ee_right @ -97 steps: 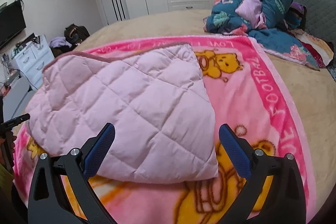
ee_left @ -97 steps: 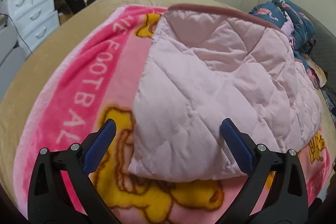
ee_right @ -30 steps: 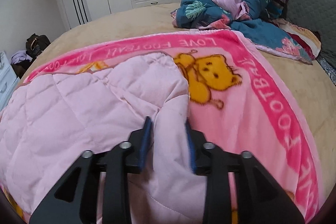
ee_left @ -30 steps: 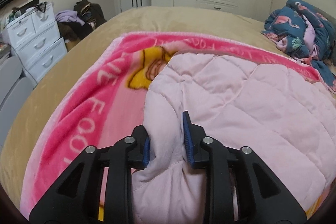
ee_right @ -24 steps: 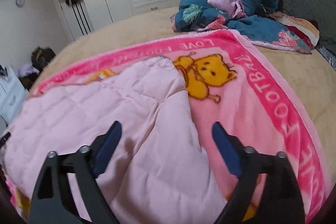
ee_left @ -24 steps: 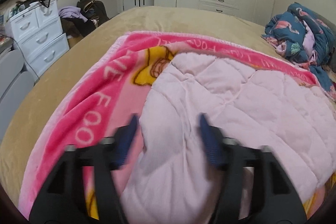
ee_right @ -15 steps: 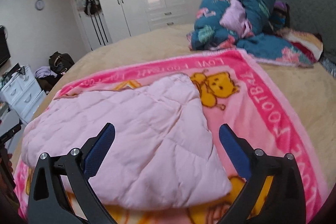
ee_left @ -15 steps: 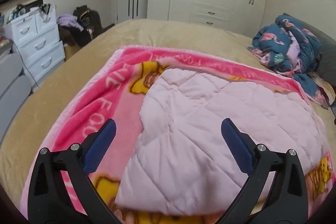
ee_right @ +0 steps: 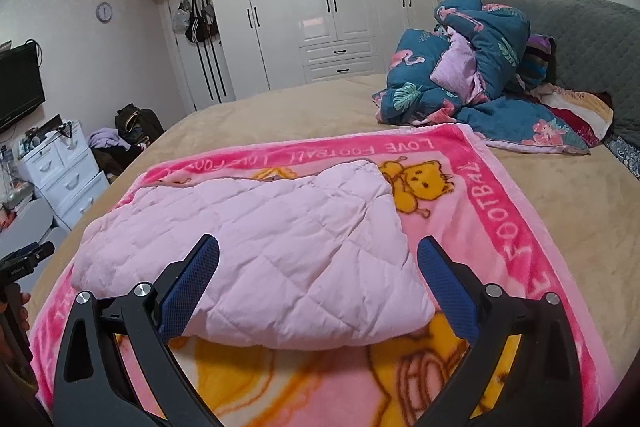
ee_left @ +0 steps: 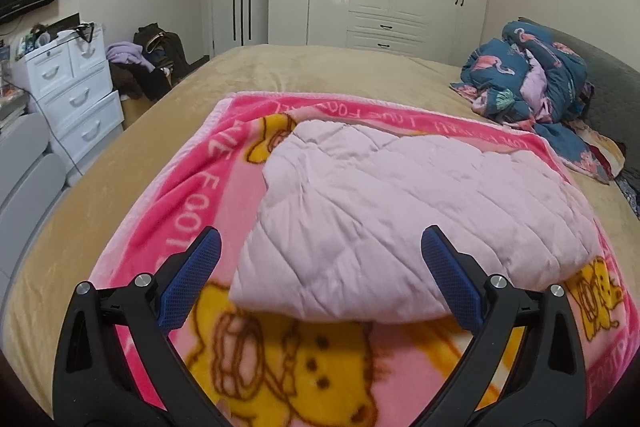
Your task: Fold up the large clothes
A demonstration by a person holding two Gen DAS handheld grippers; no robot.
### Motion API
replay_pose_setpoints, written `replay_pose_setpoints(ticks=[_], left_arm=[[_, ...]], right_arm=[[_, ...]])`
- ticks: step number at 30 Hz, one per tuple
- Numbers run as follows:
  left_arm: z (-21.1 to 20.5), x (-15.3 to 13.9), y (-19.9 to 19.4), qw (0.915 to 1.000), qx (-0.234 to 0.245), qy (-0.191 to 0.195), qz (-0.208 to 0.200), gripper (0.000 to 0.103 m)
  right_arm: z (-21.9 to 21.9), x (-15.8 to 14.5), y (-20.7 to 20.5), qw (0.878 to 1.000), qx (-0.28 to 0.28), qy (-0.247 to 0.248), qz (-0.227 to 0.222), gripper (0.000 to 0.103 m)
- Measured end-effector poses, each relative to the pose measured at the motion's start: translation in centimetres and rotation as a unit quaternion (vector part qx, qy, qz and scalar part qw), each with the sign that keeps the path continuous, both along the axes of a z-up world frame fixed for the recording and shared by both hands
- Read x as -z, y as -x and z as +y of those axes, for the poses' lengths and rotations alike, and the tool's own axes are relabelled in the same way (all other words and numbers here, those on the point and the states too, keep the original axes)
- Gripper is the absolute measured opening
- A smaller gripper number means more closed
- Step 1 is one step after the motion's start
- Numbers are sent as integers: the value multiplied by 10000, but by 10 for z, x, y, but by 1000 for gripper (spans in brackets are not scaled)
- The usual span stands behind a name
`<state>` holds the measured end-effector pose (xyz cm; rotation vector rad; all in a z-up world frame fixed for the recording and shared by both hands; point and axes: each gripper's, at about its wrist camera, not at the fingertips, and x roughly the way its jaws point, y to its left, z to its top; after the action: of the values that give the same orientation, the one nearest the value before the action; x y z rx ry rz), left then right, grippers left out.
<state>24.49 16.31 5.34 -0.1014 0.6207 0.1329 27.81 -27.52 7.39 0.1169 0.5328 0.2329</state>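
The bed (ee_left: 320,75) is carrying a pink cartoon blanket (ee_left: 188,195), and the quilted pink garment (ee_left: 400,211) is lying on it, already doubled into a thick rectangle ahead of both sets of fingers. The left gripper (ee_left: 320,279) and right gripper (ee_right: 318,281) are hanging spread wide, holding nothing. Another fold is probably remaining.

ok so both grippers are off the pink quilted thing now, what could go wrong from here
1. The pink quilted garment looks puffy, and with the left gripper and right gripper both open and clear of it, the fold may spring back up.
2. It lies on a loose pink cartoon blanket; a low grab at the near edge could pinch the blanket too and drag it along.
3. The far edge looks uneven in both views, so another fold might come out skewed.
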Motion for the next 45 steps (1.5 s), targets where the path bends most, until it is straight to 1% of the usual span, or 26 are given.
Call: replay_pose_setpoints(ticks=[7, 13, 16, 23, 31, 33, 36, 40, 43, 45], left_arm=[[-5, 4, 26, 10000, 40, 6, 68, 94], [-4, 13, 38, 9997, -80, -120, 206, 94], [0, 16, 43, 9996, -116, -85, 258, 94], [4, 23, 51, 9992, -193, -52, 356, 94], [6, 42, 52, 9980, -223, 65, 596, 94], [7, 47, 52, 9975, -214, 164, 655, 94], [12, 57, 50, 9958, -234, 418, 785, 94], [16, 72, 42, 9914, -372, 791, 969, 94], [13, 81, 31, 9882, -347, 1038, 1075, 94], [15, 86, 23, 9844, -384, 1307, 1111, 94]], right_arm=[[0, 1, 23, 10000, -41, -37, 26, 99], [2, 11, 37, 9999, -32, -16, 121, 99], [2, 18, 43, 9999, 4, 1, 159, 99], [-2, 36, 49, 9993, 120, -77, 357, 99], [-2, 57, 48, 9978, 218, -163, 612, 99], [-1, 63, 45, 9971, 240, -178, 702, 99], [-1, 70, 41, 9958, 287, -230, 836, 99], [-3, 85, 31, 9922, 443, -392, 1094, 99], [-8, 99, 18, 9859, 601, -709, 1390, 99], [-12, 108, 8, 9802, 686, -973, 1582, 99]])
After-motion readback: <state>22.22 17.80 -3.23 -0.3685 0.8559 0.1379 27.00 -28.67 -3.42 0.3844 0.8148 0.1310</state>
